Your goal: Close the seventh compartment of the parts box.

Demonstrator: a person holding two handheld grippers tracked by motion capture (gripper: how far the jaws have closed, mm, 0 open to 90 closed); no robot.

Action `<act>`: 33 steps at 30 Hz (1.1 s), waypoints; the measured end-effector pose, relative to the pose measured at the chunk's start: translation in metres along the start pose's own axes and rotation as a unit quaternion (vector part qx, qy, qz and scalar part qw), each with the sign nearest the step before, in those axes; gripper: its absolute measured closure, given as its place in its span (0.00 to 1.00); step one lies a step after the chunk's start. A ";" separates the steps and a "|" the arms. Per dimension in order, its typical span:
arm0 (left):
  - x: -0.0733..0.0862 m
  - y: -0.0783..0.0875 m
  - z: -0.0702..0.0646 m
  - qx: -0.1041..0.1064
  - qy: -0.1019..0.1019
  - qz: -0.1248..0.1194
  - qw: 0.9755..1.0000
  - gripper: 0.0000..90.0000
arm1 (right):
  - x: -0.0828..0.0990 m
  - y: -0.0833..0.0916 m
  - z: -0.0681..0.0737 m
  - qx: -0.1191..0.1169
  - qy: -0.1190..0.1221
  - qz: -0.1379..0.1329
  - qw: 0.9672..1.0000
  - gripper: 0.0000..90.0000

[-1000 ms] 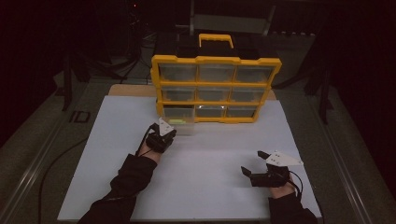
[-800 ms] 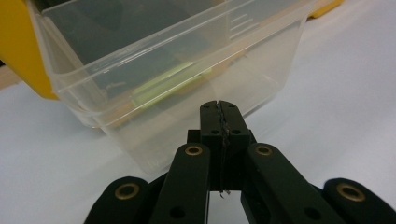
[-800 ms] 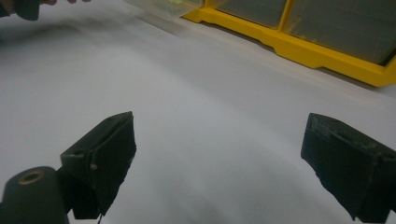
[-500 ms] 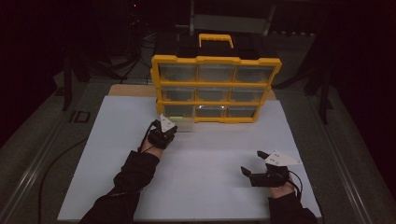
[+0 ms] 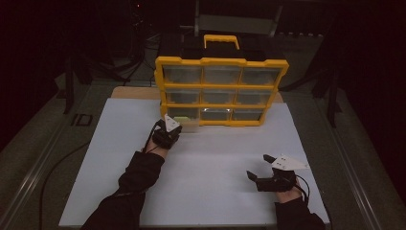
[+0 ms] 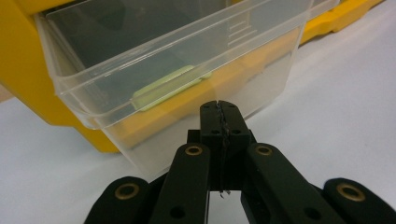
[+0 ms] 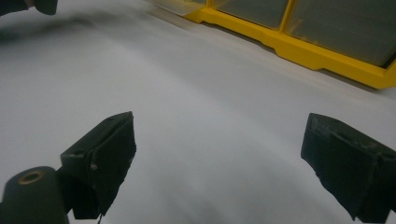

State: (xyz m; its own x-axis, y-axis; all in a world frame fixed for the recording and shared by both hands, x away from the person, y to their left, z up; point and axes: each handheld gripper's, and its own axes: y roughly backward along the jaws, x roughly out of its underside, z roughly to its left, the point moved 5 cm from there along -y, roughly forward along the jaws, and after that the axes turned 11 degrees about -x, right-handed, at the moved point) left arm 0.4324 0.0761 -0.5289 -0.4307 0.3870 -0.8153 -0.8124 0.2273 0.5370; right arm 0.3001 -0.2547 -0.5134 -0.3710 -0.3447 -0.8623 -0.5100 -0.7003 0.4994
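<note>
Drawer point(image 6: 177, 79) stands pulled out just beyond closed left tool point(image 6: 219, 109).

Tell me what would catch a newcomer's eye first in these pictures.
The yellow organizer stands out at the far edge of the white table. Its bottom-left clear drawer is pulled partway out, with a pale green piece inside. The left tool, shut, sits right at that drawer; the right tool rests open, apart.

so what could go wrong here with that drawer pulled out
The left gripper is shut against the front of the clear drawer, seemingly not gripping it; a push off-centre could jam it or shove the yellow organizer back. The green piece inside might slide. The right gripper, open, isn't bracing anything.
</note>
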 end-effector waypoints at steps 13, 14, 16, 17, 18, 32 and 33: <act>-0.006 -0.012 0.003 -0.004 0.003 0.001 1.000 1.00 | 0.000 0.000 0.000 -0.002 -0.001 0.000 1.000 0.11; -0.007 -0.013 0.003 -0.004 0.003 0.000 1.000 1.00 | 0.000 0.000 0.000 -0.002 0.000 0.001 1.000 0.11; -0.007 -0.014 0.004 -0.004 0.003 0.001 1.000 1.00 | 0.000 0.000 0.000 -0.002 -0.001 0.000 1.000 0.11; -0.008 -0.015 0.004 -0.003 0.004 0.002 1.000 1.00 | 0.000 0.000 0.000 -0.002 -0.001 0.000 1.000 0.11; -0.008 -0.016 0.004 -0.004 0.005 0.002 1.000 1.00 | 0.000 0.000 0.000 -0.001 0.000 0.000 1.000 0.11; -0.013 -0.024 0.007 -0.007 0.010 0.011 1.000 1.00 | 0.000 0.001 -0.001 -0.001 0.000 0.000 1.000 0.11; -0.013 -0.026 0.008 -0.010 0.008 0.012 1.000 1.00 | 0.000 0.001 -0.001 -0.001 -0.001 0.000 1.000 0.11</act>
State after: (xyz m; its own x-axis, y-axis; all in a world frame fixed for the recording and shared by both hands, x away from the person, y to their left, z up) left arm 0.4620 0.0719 -0.5301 -0.4567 0.3785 -0.8051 -0.8090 0.1999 0.5528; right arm 0.3003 -0.2559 -0.5130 -0.3716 -0.3433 -0.8626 -0.5088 -0.7019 0.4985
